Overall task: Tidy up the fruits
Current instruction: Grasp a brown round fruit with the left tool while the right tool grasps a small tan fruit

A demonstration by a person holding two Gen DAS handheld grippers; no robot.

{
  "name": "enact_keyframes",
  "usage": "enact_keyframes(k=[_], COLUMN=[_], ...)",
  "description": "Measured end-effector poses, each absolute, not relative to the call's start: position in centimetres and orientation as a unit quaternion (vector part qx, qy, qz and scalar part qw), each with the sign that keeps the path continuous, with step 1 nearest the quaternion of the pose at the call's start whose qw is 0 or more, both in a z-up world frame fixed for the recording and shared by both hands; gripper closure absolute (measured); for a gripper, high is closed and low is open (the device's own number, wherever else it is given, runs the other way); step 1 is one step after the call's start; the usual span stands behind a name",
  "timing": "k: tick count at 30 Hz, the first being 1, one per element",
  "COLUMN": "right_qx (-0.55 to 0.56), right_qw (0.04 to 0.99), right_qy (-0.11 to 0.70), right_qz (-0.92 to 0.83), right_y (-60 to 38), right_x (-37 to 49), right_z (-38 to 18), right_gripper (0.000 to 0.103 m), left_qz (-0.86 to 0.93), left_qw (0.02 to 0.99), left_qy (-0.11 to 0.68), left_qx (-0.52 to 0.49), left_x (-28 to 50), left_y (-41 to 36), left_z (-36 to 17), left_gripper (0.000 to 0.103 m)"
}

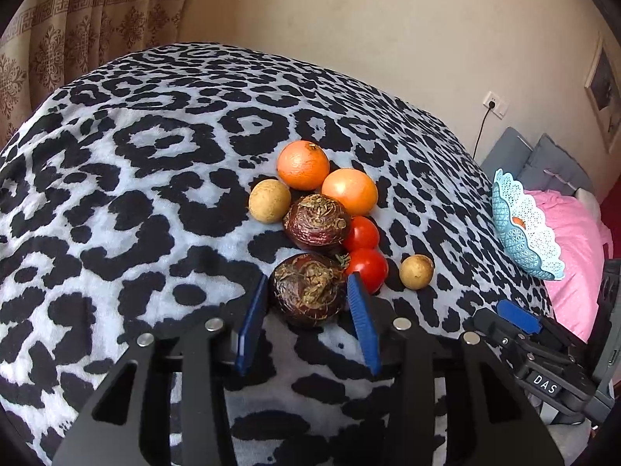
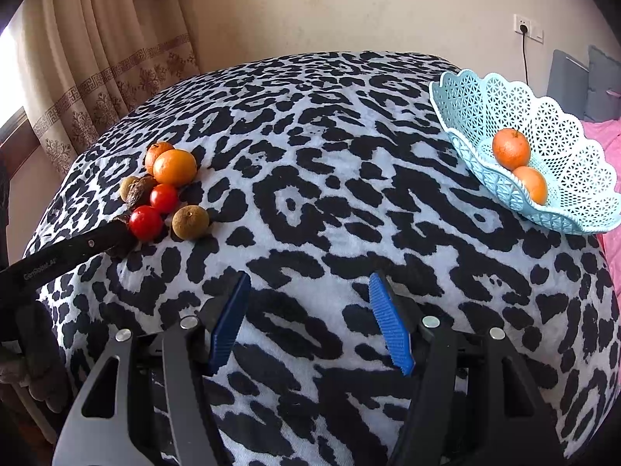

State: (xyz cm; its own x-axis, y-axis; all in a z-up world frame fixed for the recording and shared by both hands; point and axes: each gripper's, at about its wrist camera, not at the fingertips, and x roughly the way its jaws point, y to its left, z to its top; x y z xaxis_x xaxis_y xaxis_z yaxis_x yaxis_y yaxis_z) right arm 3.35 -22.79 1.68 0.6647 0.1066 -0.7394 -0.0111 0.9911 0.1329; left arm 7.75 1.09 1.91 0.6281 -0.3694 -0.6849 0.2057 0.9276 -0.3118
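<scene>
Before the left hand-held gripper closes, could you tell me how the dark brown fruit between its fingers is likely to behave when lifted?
The dark brown fruit looks round and squat, so it may roll if nudged. Its rough, fibrous top suggests the ribbed blue fingers of the left hand-held gripper should hold it without slipping. It seems to touch the red tomato, which could roll away.

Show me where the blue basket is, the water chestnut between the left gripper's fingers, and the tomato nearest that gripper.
blue basket (image 2: 477, 116): right wrist view, on its lattice wall.
water chestnut (image 1: 308, 291): left wrist view, on its dark top.
tomato (image 1: 368, 266): left wrist view, on its red skin.
</scene>
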Motion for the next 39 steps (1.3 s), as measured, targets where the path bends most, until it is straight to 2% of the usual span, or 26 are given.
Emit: enact_keyframes(k=[12,21,33,39], right_qx=[0.057,0.067,0.013,-0.002], right_qw=[0.911,0.905,0.902,0.893], right_qy=[0.408,0.415,0.416,0.431], right_qz=[0.032,0.059,0.116,0.127], right_y=[-22.8,-22.1,-16.5,-14.9], right_x=[3.4,4.0,7.1,9.0], right_z=[1.7,2.1,3.3,2.4], right_gripper=[0.038,0.038,0.038,0.053], left_qz=[-0.165,-0.154,-0.13,-0.131], left_qw=[0.896,0.923,0.924,0.923], left_qy=[0.398,0.333,0.327,0.33], left_qx=[-0.107,-0.118,-0.148,-0.15], left_x=[7.7,5.8,5.7,5.8], left_y=[1.2,2.2,3.6,3.6], left_z=[1.9,3.7,3.6,3.4], left_gripper=[0.061,0.061,0.061,0.061])
